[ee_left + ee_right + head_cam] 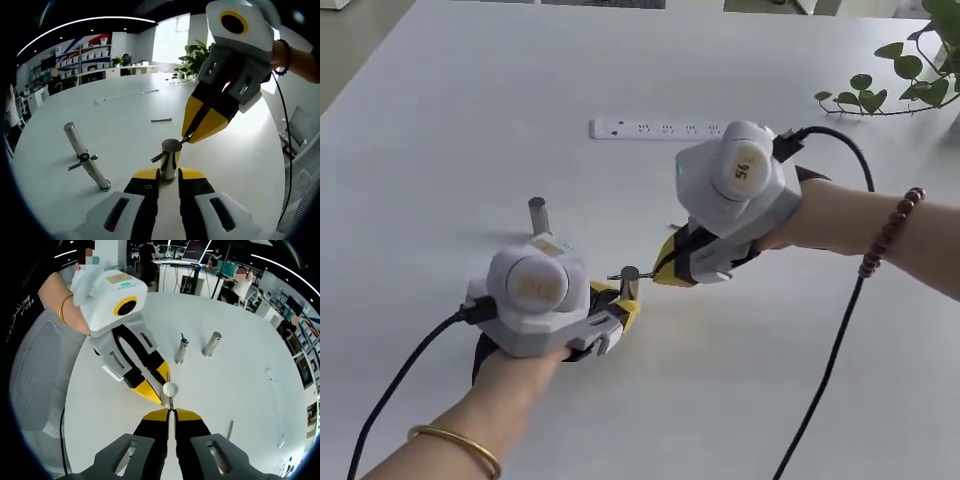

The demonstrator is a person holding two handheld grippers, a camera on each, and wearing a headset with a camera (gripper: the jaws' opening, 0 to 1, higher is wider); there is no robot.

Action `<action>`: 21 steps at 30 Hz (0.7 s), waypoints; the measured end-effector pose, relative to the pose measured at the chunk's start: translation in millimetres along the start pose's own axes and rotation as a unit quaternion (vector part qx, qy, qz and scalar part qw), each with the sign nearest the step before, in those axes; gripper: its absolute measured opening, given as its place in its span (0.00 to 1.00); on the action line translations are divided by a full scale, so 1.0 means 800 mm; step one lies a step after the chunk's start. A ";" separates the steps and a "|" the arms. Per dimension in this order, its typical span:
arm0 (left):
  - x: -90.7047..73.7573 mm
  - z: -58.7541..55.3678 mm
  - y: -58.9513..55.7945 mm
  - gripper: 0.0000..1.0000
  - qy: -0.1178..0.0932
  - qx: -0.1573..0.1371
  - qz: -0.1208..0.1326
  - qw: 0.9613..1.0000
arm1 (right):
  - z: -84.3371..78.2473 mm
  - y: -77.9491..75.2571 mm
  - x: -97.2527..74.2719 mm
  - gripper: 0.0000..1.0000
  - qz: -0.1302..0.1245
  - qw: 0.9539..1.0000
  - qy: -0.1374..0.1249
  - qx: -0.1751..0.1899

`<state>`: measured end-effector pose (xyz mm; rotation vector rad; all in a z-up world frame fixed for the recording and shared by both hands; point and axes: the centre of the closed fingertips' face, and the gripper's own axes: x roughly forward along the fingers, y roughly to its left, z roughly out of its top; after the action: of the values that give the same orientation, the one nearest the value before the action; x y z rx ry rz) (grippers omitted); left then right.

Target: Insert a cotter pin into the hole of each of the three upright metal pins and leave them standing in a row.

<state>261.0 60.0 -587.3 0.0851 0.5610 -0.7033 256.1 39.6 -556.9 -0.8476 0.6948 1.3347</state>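
Nearest us, the left gripper (169, 175) is clamped on the lower shaft of an upright, polished metal pin (170, 150) with a flat round head, standing on the white counter (125, 110). Our right gripper (170, 413) is closed on a thin cotter pin (158, 156), whose end pokes out of the pin's side just under the head. Farther back we see a second pin (180, 352) with a cotter through its top, a bare third pin (212, 344) beside it, and a loose cotter (161, 120) lying flat.
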 end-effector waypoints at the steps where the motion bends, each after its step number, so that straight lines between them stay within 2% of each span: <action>1: 0.000 0.000 0.000 0.12 0.000 -0.001 0.000 1.000 | 0.001 0.000 0.001 0.00 -0.001 1.000 0.000 -0.001; 21: 0.003 -0.001 0.001 0.12 0.000 -0.005 -0.002 1.000 | 0.011 0.001 0.007 0.00 -0.005 1.000 -0.003 0.009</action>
<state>262.7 59.0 -589.3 0.0751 0.5649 -0.7045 255.6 49.8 -556.9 -0.8323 0.6963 1.3198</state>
